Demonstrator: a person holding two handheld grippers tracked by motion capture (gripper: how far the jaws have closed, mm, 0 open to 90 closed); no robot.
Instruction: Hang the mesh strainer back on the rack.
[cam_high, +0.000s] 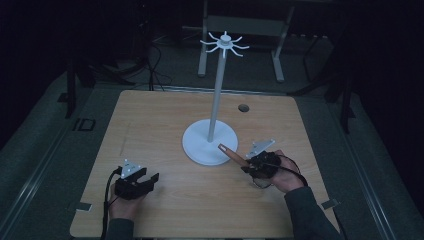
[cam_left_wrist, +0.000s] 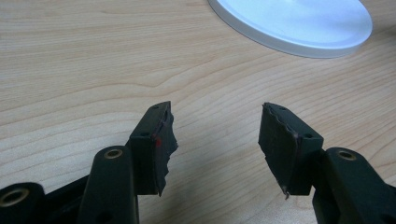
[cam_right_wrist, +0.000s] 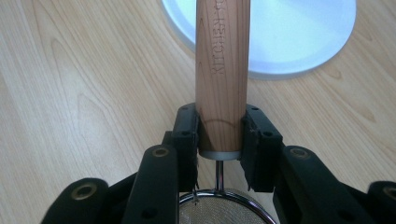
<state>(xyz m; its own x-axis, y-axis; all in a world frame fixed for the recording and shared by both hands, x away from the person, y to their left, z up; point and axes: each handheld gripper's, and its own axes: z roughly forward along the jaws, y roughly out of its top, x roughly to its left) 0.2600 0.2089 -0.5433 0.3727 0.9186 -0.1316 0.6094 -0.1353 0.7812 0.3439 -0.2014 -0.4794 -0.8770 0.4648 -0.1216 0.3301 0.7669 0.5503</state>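
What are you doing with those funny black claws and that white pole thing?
A person holds a hand-held gripper in each hand at a wooden table. The right hand-held gripper is shut on a small strainer's wooden handle, pointing toward the white stand. The left hand-held gripper is open, holding nothing.

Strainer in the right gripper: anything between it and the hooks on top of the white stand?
Nothing visible. The right gripper grips the strainer by its wooden handle beside the stand's base; the hooks hang bare above it. The left gripper sits open, off to the side.
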